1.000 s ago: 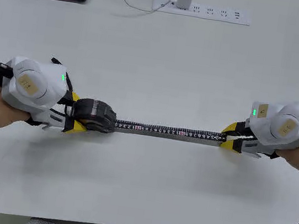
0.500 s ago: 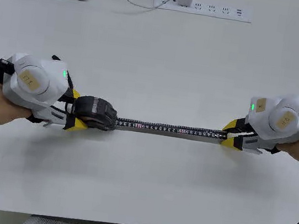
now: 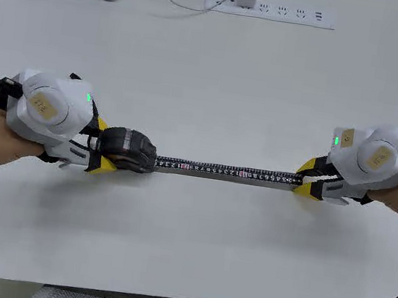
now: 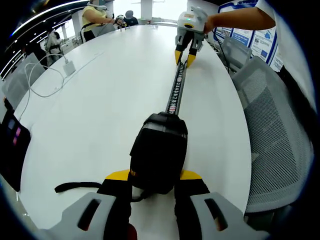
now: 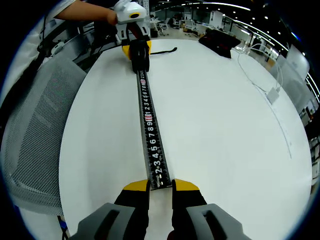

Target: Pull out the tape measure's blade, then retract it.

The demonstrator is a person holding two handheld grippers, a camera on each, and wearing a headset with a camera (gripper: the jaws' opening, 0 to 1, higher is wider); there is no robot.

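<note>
Since the blade lies drawn out in a straight line across the lower middle of the head view, the pulling-out half of the task looks done or nearly so; the retraction is not yet begun. The tape measure's case sits on the white bench left of centre, clamped between the closed fingers of the left gripper. In the left gripper view the black case is held at the bottom of the frame. From it the blade runs toward the upper middle, where the right gripper holds its far end. At the right of the head view the right gripper has its fingers pinched on the blade's tip. Its own view shows the numbered blade rising from between those fingers to the case at the top. What is left, I judge, is to bring the tip back toward the case and let the blade wind in.
</note>
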